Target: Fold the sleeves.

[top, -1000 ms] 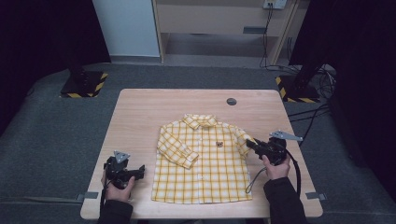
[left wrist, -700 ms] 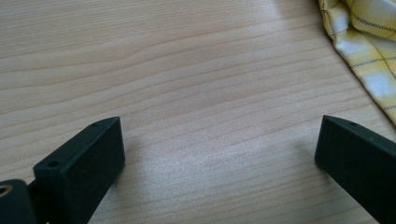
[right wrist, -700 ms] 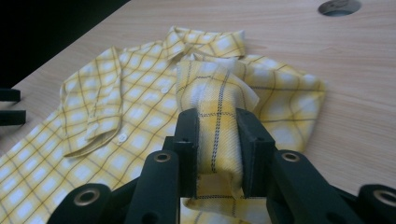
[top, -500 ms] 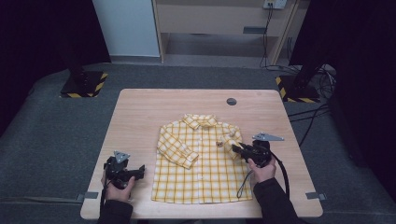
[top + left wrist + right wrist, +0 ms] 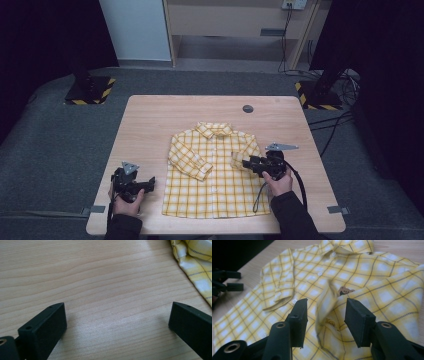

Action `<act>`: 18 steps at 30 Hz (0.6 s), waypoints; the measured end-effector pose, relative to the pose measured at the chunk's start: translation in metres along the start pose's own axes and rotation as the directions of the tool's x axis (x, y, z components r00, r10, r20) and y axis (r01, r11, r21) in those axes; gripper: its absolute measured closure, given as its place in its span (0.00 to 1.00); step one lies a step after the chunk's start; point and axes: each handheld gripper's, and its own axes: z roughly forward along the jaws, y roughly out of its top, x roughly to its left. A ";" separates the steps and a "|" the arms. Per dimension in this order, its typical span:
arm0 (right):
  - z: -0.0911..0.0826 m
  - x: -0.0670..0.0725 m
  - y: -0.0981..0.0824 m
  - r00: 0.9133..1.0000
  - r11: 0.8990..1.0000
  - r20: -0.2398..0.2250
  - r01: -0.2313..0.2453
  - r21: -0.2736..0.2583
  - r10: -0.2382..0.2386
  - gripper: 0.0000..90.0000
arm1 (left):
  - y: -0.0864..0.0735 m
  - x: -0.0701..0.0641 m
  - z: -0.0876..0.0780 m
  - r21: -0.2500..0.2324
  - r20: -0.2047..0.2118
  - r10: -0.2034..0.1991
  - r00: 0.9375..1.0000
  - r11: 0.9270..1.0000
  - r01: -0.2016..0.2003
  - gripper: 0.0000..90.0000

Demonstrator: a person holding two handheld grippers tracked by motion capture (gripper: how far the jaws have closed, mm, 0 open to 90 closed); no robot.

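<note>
Two hand-held grippers are at work on the near half of the table. The left hand-held gripper rests just off the shirt's near-left corner, jaws wide apart over bare wood with nothing between them. The right hand-held gripper sits over the shirt's right side, and its jaws have just been opening; the folded-in right sleeve stands loosely between them, no pad pressing on it.

That yellow checked shirt lies flat, buttoned front up, in the middle of the table, collar pointing away; the left sleeve is already folded across the chest.

To do this step well, I'd say the right hand should let go cleanly and draw back low and straight (a snag would drag the cuff out again), leaving the sleeve flat beside the little bear badge.

Against a second ago: the right hand-held gripper then sat at the shirt's outer right edge; now it is further in over the chest, and the sleeve has come across with it. Left hand unchanged.
</note>
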 end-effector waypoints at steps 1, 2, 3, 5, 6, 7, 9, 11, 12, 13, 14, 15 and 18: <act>-0.001 0.000 0.001 1.000 1.000 0.004 0.002 -0.003 -0.002 0.58 | 0.000 0.000 0.000 0.000 0.000 0.000 1.000 1.000 0.000 0.01; -0.002 -0.001 0.001 1.000 1.000 0.005 0.003 -0.005 -0.003 0.58 | 0.000 0.000 0.000 0.000 0.000 0.000 1.000 1.000 0.000 0.01; -0.003 -0.002 0.001 1.000 1.000 0.009 0.002 -0.006 -0.001 0.58 | 0.000 0.000 0.000 0.000 0.000 0.000 1.000 1.000 0.000 0.01; -0.005 -0.004 0.001 1.000 1.000 0.018 -0.004 -0.007 0.005 0.57 | 0.000 0.000 0.000 0.000 0.000 0.000 1.000 1.000 0.000 0.01; -0.005 -0.005 0.001 1.000 1.000 0.019 -0.007 -0.007 0.007 0.57 | 0.000 0.000 0.000 0.000 0.000 0.000 1.000 1.000 0.000 0.01; -0.005 -0.005 0.001 1.000 1.000 0.020 -0.009 -0.007 0.009 0.57 | 0.000 0.000 0.000 0.000 0.000 0.000 1.000 1.000 0.000 0.01; -0.006 -0.006 0.002 1.000 1.000 0.021 -0.006 -0.004 0.006 0.57 | 0.000 0.000 0.000 0.000 0.000 0.000 1.000 1.000 0.000 0.01; -0.006 -0.005 0.002 1.000 1.000 0.026 0.008 0.008 -0.008 0.56 | 0.000 0.000 0.000 0.000 0.000 0.000 1.000 1.000 0.000 0.01; -0.005 -0.004 0.002 0.999 1.000 0.035 0.021 0.022 -0.022 0.55 | 0.000 0.000 0.000 0.000 0.000 0.000 1.000 1.000 0.000 0.01; -0.004 -0.003 0.002 0.997 0.998 0.054 0.044 0.038 -0.046 0.54 | 0.000 0.000 0.000 0.000 0.000 0.000 1.000 1.000 0.000 0.01; -0.003 -0.001 0.002 0.995 0.996 0.071 0.068 0.058 -0.072 0.54 | 0.000 0.000 0.000 0.000 0.000 0.000 1.000 1.000 0.000 0.01; 0.000 0.001 0.001 0.992 0.993 0.084 0.087 0.074 -0.093 0.54 | 0.000 0.000 0.000 0.000 0.000 0.000 1.000 1.000 0.000 0.01; 0.006 0.008 -0.001 0.987 0.987 0.091 0.127 0.096 -0.136 0.55 | 0.000 0.000 0.000 0.000 0.000 0.000 1.000 1.000 0.000 0.01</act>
